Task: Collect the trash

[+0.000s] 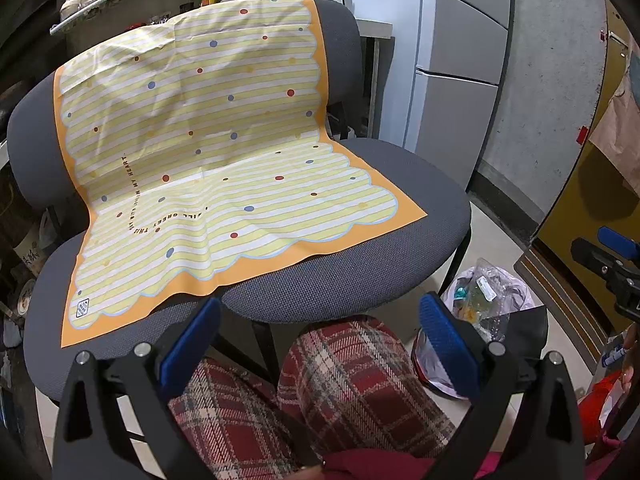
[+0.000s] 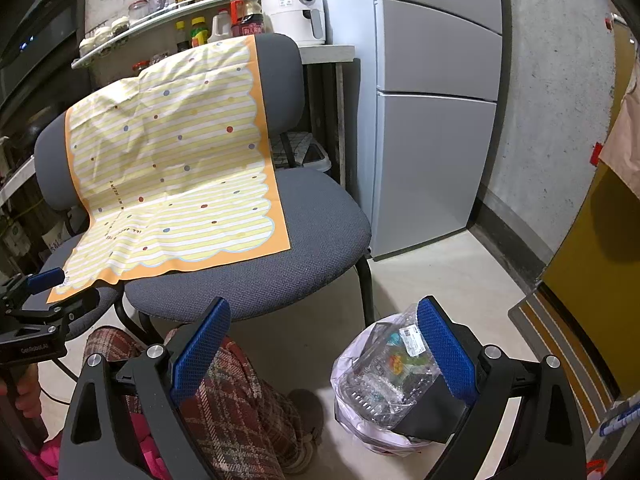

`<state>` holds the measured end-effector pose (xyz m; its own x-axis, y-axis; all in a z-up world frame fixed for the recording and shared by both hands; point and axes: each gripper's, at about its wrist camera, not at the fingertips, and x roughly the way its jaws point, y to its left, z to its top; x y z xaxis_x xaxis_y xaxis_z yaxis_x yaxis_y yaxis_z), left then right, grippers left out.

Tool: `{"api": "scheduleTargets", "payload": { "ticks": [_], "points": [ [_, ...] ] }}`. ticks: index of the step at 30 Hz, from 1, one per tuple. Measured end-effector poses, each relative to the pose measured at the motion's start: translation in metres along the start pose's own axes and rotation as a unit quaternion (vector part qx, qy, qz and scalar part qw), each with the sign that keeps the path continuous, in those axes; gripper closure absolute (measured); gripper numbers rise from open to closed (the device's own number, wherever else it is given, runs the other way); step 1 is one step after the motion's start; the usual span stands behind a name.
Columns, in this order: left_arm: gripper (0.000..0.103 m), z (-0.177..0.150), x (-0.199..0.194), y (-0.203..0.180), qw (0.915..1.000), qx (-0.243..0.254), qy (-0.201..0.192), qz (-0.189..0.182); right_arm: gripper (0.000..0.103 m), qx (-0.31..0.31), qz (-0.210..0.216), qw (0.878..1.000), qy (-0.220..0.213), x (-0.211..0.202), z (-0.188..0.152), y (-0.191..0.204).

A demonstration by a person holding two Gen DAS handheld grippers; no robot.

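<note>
Two grey chairs point(image 1: 352, 276) stand side by side, draped with a yellow striped, dotted cloth point(image 1: 208, 152) bordered in orange. The left gripper point(image 1: 320, 344) hangs before the seat edge, above plaid-clad knees point(image 1: 344, 364), its jaws spread with nothing between them. The right gripper point(image 2: 324, 354) has jaws likewise spread and empty. The trash bag point(image 2: 376, 420), pale and lining a bin on the floor right of the chairs, holds crumpled clear plastic packaging point(image 2: 392, 368). A grey refrigerator point(image 2: 436, 120) stands behind.
</note>
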<state>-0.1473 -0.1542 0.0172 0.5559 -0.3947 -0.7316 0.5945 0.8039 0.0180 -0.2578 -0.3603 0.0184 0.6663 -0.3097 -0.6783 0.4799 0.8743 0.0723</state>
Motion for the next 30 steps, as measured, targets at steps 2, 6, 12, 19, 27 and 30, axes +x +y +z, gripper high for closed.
{"api": "scheduleTargets", "payload": {
  "ticks": [2, 6, 12, 19, 27, 30],
  "points": [
    [0.007, -0.0002, 0.0002, 0.0001, 1.0000, 0.000, 0.000, 0.000, 0.009, 0.000, 0.000, 1.000, 0.000, 0.0002, 0.0000, -0.0002],
    [0.007, -0.0003, 0.0002, 0.0008, 1.0000, -0.001, 0.000, 0.001, 0.009, 0.000, 0.001, 1.000, 0.000, 0.0005, 0.0001, -0.0008],
    [0.007, -0.0006, -0.0004, 0.0007, 1.0000, -0.002, 0.000, 0.002, 0.009, -0.001, 0.002, 1.000, 0.000, 0.0010, 0.0004, -0.0020],
    [0.007, 0.0000, -0.0007, 0.0012, 1.0000, -0.002, -0.001, 0.002, 0.009, -0.002, 0.002, 1.000, 0.000, 0.0014, 0.0006, -0.0024],
    [0.007, -0.0001, -0.0005, 0.0016, 1.0000, -0.002, 0.000, 0.002, 0.009, -0.001, 0.002, 1.000, 0.000, 0.0017, 0.0009, -0.0022],
    [0.007, -0.0002, -0.0003, 0.0018, 1.0000, -0.001, 0.000, 0.002, 0.009, -0.001, 0.002, 1.000, 0.001, 0.0019, 0.0013, -0.0022]
  ]
}}
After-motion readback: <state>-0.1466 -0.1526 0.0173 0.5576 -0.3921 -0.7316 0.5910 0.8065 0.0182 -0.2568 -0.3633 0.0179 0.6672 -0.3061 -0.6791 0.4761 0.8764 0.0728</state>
